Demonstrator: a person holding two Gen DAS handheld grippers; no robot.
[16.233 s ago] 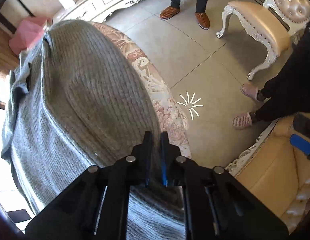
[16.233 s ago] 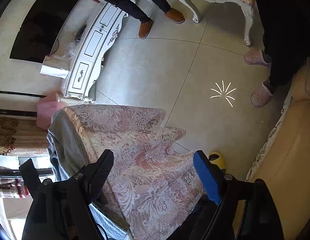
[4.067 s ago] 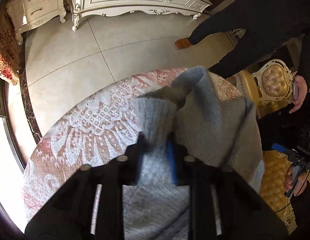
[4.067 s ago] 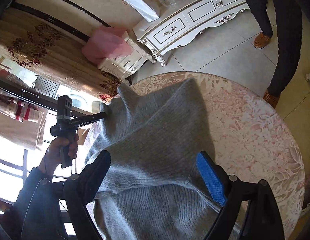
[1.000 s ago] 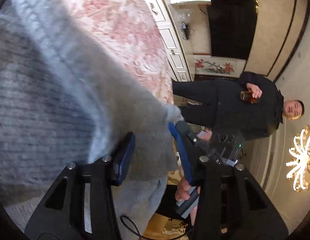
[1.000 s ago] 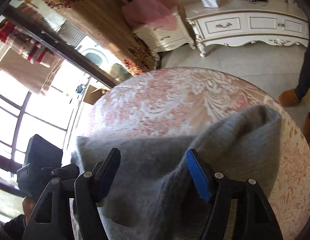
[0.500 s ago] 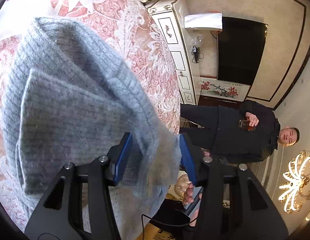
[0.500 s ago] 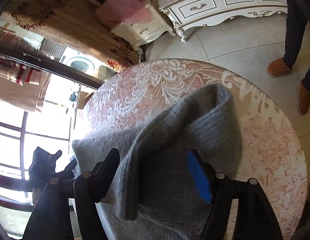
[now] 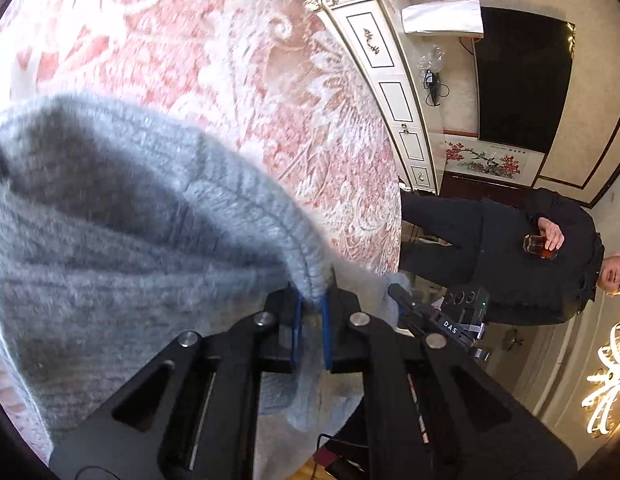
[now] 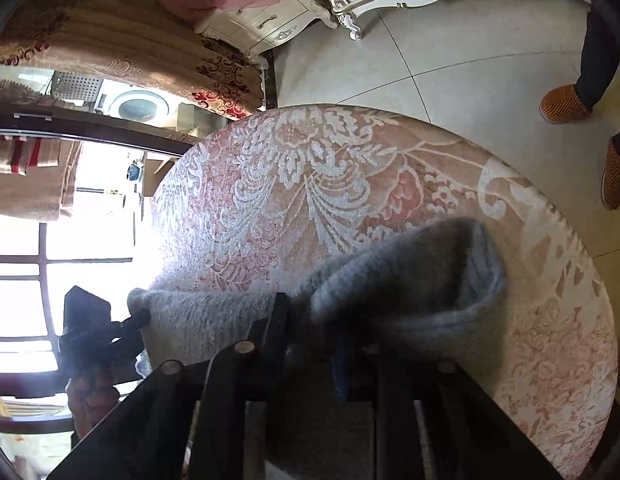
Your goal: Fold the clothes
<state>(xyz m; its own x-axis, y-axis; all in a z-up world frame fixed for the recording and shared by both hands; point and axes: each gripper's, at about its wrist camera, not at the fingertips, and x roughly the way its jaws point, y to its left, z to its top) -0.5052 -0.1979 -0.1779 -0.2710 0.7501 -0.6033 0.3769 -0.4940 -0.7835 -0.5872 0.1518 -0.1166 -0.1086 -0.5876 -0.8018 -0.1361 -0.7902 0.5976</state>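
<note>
A grey knit sweater (image 9: 130, 220) lies bunched on the round table's pink-and-white floral cloth (image 9: 250, 60). My left gripper (image 9: 310, 312) is shut on the sweater's thick ribbed edge, near the table's rim. In the right wrist view the sweater (image 10: 409, 272) makes a rolled fold across the near part of the cloth (image 10: 310, 180). My right gripper (image 10: 310, 336) has that fold bunched between its jaws, which are closing and pinch the knit. Each gripper shows in the other's view: the right gripper (image 9: 429, 320) just past the left fingers, the left gripper (image 10: 110, 332) at the sweater's far left end.
A person in black (image 9: 509, 248) stands beyond the table holding a glass. A white carved cabinet (image 9: 393, 80) and a dark TV (image 9: 517, 80) line the wall. Feet in orange slippers (image 10: 565, 104) stand on the tile floor. Patterned curtains (image 10: 110, 40) hang by a bright window.
Both grippers stood open around the sweater half a second ago; now both have come together on the knit. The right gripper has also dropped closer to the table.
</note>
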